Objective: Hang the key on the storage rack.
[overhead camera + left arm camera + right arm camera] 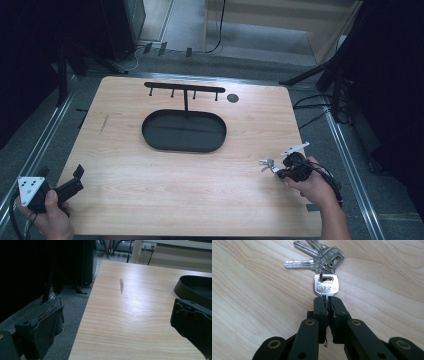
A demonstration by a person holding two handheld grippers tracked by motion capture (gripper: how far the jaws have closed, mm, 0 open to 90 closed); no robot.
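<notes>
A bunch of silver keys (322, 260) on a ring lies on the wooden table (249, 302) near its right front. My right gripper (327, 300) is shut on the blade of one key (325, 285), whose head sticks out past the pads. From above, the keys (267, 164) lie just left of that gripper (280, 170). My left gripper (77, 175) rests at the table's front left corner, held by a hand. Its jaws stand wide apart over bare wood (120, 322) with nothing between them.
A black oval tray (184, 131) sits mid-table, with a black hook rack (185, 90) rising behind it. A round grommet (232, 97) marks the back right. The tray's rim (192, 286) lies ahead and right of the left gripper. Dark stands flank both sides.
</notes>
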